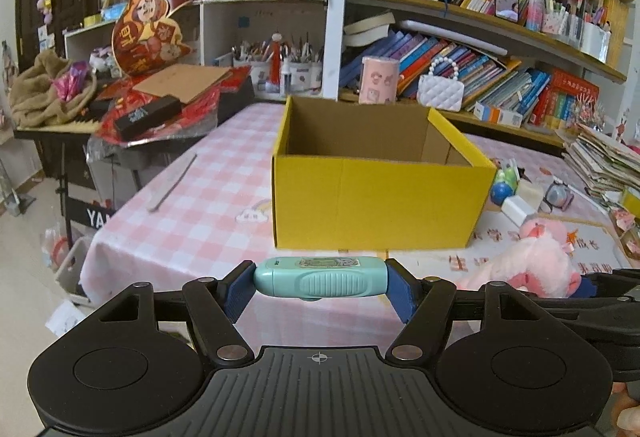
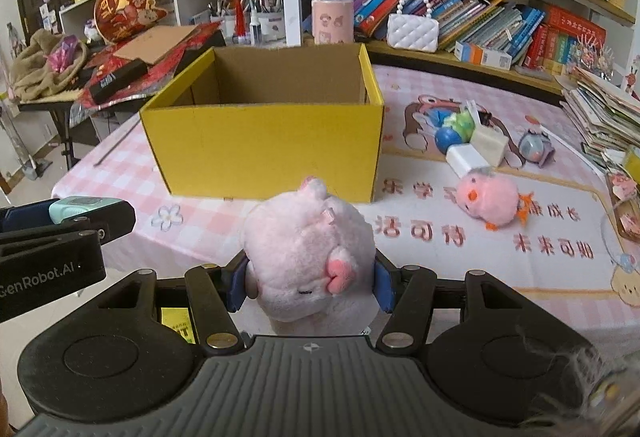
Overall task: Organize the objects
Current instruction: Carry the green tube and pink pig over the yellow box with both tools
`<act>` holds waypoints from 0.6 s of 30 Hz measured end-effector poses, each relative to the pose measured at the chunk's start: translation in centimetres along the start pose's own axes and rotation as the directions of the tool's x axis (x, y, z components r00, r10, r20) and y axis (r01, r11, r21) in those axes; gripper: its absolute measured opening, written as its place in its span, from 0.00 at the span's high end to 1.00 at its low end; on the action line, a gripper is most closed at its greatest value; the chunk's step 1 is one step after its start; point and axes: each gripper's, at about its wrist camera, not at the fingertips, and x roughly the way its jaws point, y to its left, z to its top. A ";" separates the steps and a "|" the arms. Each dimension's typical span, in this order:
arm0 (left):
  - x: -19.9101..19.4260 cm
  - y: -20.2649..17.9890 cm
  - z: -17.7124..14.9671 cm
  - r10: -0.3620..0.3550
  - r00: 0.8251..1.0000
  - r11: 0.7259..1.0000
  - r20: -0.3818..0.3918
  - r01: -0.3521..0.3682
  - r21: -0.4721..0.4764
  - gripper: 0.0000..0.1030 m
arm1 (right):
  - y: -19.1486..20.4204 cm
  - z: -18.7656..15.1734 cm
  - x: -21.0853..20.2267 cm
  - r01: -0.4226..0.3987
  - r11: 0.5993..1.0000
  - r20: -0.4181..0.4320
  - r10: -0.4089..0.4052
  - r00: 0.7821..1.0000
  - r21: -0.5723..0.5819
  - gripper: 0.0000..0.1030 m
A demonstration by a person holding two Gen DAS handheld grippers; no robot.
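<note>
- Left wrist view: the left gripper [image 1: 320,283] is clenched on a teal plastic case [image 1: 320,277], held crosswise by its two ends, near the desk's front edge; gripping the ends likely leaves it free to drop straight down once released.
- The yellow box [image 1: 376,197] stands open-topped on the pink checked desk [image 1: 208,197], just beyond the case and apparently the destination for both carried items.
- Right wrist view: the right gripper [image 2: 308,287] squeezes a pink pig plush [image 2: 308,257] by its sides, in front of the box's near wall [image 2: 264,153].
- Toward the desk's right edge, a pink chick plush [image 2: 492,199], a white block [image 2: 464,159] and a blue ball [image 2: 447,139] lie loose, seemingly not yet sorted.
</note>
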 end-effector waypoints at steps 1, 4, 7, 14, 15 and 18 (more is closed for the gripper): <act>0.2 0.0 0.4 0.002 1.000 1.000 0.005 -0.002 -0.001 0.33 | -0.1 0.5 0.2 -0.005 1.000 0.007 0.005 1.000 0.004 0.45; 0.7 -0.2 1.9 0.003 1.000 1.000 0.023 -0.002 -0.004 0.33 | -0.3 2.2 0.7 -0.019 1.000 0.032 0.019 0.999 0.013 0.45; 1.2 -0.3 4.0 -0.006 0.998 1.000 0.062 0.007 -0.011 0.33 | -0.7 4.5 0.9 -0.037 0.999 0.072 0.036 0.997 0.023 0.45; 3.5 -0.9 9.6 0.008 0.986 1.000 0.167 -0.003 -0.029 0.33 | -1.9 11.8 2.0 -0.054 0.999 0.272 0.054 0.961 -0.007 0.45; 4.2 -1.0 10.2 0.016 0.985 1.000 0.171 -0.012 -0.024 0.33 | -2.1 12.6 2.7 -0.050 0.999 0.282 0.052 0.958 -0.015 0.45; 7.3 -1.5 11.5 0.050 0.987 0.999 0.150 -0.048 -0.012 0.33 | -2.6 14.7 6.1 -0.061 0.998 0.262 0.068 0.963 -0.036 0.45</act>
